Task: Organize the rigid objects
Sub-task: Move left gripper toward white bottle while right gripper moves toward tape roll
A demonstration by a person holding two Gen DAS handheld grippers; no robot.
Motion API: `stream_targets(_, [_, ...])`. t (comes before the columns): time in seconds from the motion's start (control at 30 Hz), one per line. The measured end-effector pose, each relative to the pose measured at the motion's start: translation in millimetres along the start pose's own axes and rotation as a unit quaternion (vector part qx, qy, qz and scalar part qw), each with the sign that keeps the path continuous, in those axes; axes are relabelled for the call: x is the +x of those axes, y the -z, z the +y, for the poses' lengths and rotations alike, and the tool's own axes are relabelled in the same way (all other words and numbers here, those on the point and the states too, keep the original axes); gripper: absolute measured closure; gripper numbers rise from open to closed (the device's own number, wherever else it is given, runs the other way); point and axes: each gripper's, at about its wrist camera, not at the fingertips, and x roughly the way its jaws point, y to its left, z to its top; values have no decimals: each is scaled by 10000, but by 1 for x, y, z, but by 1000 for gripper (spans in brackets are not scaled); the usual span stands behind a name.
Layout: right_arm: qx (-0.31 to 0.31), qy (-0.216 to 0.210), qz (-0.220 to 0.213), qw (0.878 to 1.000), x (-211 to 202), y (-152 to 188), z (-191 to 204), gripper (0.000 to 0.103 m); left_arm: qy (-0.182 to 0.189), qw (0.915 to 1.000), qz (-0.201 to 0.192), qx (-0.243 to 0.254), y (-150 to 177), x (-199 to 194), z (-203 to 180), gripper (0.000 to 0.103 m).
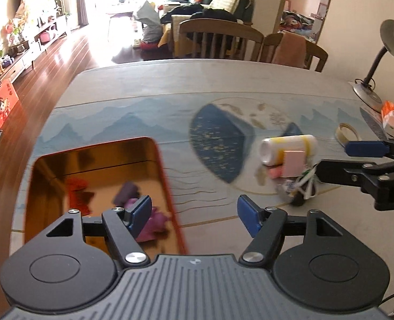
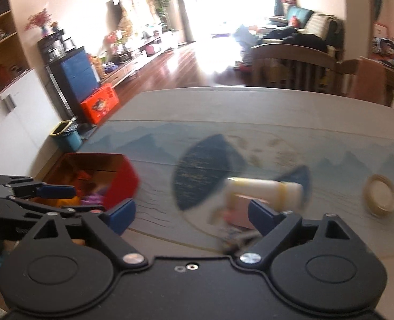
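1. Worktop (image 1: 149, 90) with a blue mountain-print cover carries a red tin box (image 1: 170, 186) with a shiny gold inside, at the left in both views.
2. Tin box holds purple pieces (image 1: 154, 221) and something red (image 1: 77, 192); blurred, cannot tell what they are.
3. White cylinder with yellow bands (image 1: 287, 144) lies on its side near mid-worktop, right of the box and well apart from it.
4. Pink block (image 1: 294, 164) leans against the cylinder's front; a small heap of blurred bits (image 1: 301, 189) lies just beside it, with white cord among them.
5. Tape roll (image 2: 381, 200) lies flat further right, apart from the cylinder.
6. Left gripper (image 1: 194, 214): fingers apart, nothing between them; the left finger hangs over the box, the right one over bare cover.
7. Right gripper (image 2: 189, 216): fingers spread wide, empty; the pink block and the cylinder show just past its right finger, no contact visible.
8. Desk lamp (image 1: 391, 40) stands at the far right edge of the worktop; wooden chairs (image 1: 218, 37) stand behind it.
9. Both views are motion-blurred.
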Motion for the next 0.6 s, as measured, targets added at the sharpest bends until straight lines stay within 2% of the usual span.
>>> stream_targets(0.07, [120,130,-13,9998,-8,6,-19,10,28,10000,9,6,-2,4,-13,31])
stream_targets(0.13, [243,245,-31,9994,-14,10,-37,4,33,10000,10,4,-4,8,-24,28])
stream_targets(0.27, [469,440,-91,9979,-24,19,-73,3,80,10000,-28,-44,-9,16,-46,22])
stream_targets(0.6, [687,1062,-151,9919,-26,23,-153,2,51,9999,16,-94,-27,50,-100,21])
